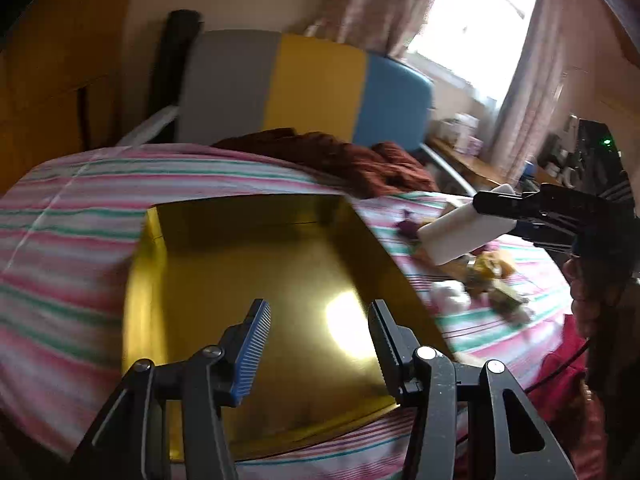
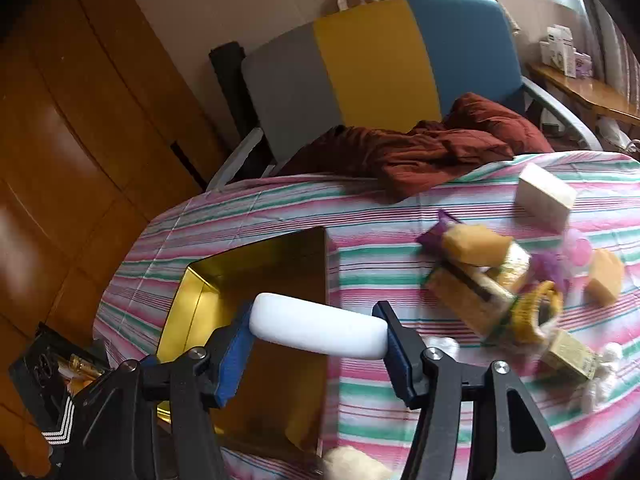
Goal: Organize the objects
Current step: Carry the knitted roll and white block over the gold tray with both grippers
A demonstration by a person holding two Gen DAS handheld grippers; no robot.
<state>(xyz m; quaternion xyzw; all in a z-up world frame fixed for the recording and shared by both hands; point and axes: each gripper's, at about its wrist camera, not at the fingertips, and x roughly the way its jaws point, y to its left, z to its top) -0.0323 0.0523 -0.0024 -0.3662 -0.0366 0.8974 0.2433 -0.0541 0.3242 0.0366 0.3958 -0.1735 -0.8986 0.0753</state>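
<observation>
Right wrist view: right gripper [image 2: 318, 326] clamped on white soap bar [image 2: 318, 326], held crosswise above gold tray [image 2: 192, 300] on striped cloth [image 2: 380, 248]. Yellow blocks [image 2: 476, 244] and white box [image 2: 544, 196] heaped right of tray. Left wrist view: left gripper [image 1: 318, 330] fingers apart over tray [image 1: 256, 264], holding nothing.

Rust-red blanket [image 2: 436, 152], tricolour headboard [image 2: 372, 64], wooden wardrobe [image 2: 80, 120], curtained window [image 1: 472, 20].
</observation>
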